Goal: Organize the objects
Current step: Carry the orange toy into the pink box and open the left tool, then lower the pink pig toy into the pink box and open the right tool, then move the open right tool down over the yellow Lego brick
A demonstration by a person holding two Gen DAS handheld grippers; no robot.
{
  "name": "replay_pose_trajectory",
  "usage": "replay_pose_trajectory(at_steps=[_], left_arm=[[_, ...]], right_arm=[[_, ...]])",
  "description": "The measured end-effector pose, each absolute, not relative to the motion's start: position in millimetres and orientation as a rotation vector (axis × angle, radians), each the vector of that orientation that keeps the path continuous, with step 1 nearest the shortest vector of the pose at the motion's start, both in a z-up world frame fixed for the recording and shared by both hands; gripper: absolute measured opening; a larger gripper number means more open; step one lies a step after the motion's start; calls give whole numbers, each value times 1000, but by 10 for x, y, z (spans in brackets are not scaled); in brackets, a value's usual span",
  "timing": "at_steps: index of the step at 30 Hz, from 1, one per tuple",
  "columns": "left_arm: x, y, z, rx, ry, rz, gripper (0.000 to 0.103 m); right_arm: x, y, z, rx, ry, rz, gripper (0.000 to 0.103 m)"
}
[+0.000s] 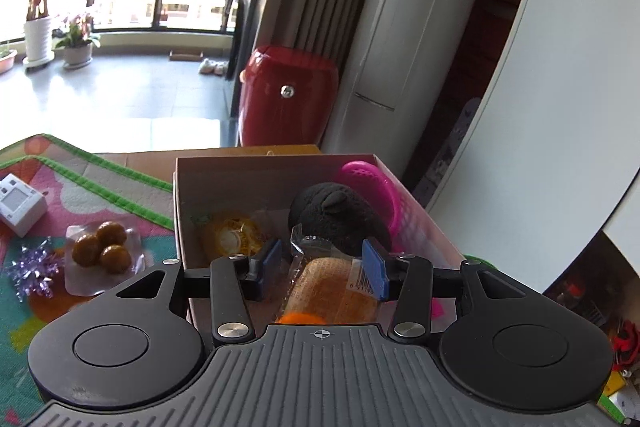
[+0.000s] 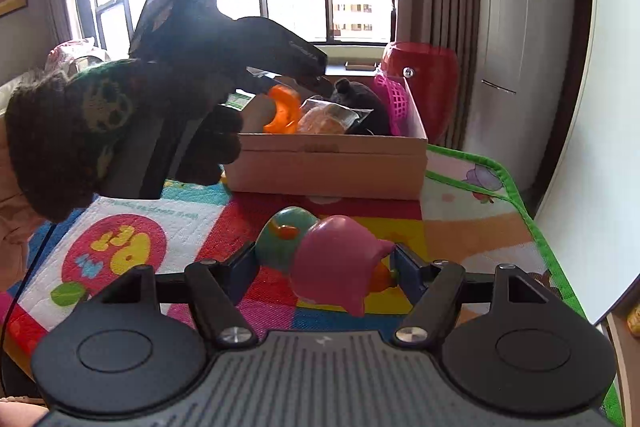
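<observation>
My left gripper [image 1: 324,263] hovers over the open cardboard box [image 1: 276,167]. Its blue pads are spread wide on either side of a clear-wrapped orange packet [image 1: 336,291] lying in the box; the right pad overlaps the wrapper's edge. The box also holds a black plush toy [image 1: 332,215], a pink plastic strainer [image 1: 376,183] and a yellow wrapped item [image 1: 236,235]. My right gripper [image 2: 324,267] is shut on a pink and teal toy [image 2: 336,263] just above the mat. In the right wrist view the box [image 2: 328,163] stands ahead, with the gloved hand and left gripper [image 2: 304,63] over it.
A colourful play mat [image 2: 472,227] covers the table. Left of the box lie a packet of brown balls [image 1: 100,247], a purple bow [image 1: 32,267] and a small white device [image 1: 20,203]. A red stool [image 1: 288,95] and a white wall panel [image 1: 560,107] stand beyond.
</observation>
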State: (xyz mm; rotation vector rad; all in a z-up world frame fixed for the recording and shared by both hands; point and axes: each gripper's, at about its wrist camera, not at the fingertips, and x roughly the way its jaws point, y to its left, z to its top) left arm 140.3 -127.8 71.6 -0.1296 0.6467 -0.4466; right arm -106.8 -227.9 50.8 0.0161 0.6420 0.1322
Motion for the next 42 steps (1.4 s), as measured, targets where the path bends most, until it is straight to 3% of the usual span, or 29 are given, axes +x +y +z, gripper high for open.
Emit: replay_pose_trajectory(at_steps=[7, 14, 21, 23, 25, 26, 34, 42], left_arm=[[1032, -905, 948, -203, 519, -509, 49], [566, -387, 776, -245, 559, -492, 49], [364, -139, 498, -206, 629, -496, 49], [359, -82, 436, -216, 650, -488, 49], [349, -31, 389, -212, 667, -477, 49], [328, -8, 364, -209, 676, -474, 49], [598, 4, 208, -243, 713, -464, 49], [1506, -210, 145, -239, 746, -345, 45]], right_arm=[[-934, -2320, 492, 12, 671, 109, 72], [-705, -2516, 782, 10, 621, 63, 72], [55, -2634, 1118, 82, 591, 78, 72], [302, -2644, 1126, 113, 607, 108, 74], [439, -2639, 1104, 125, 617, 79, 89], [451, -2633, 1087, 123, 616, 71, 90], [-44, -2647, 753, 143, 613, 22, 90], [-379, -2516, 153, 202, 673, 16, 95]])
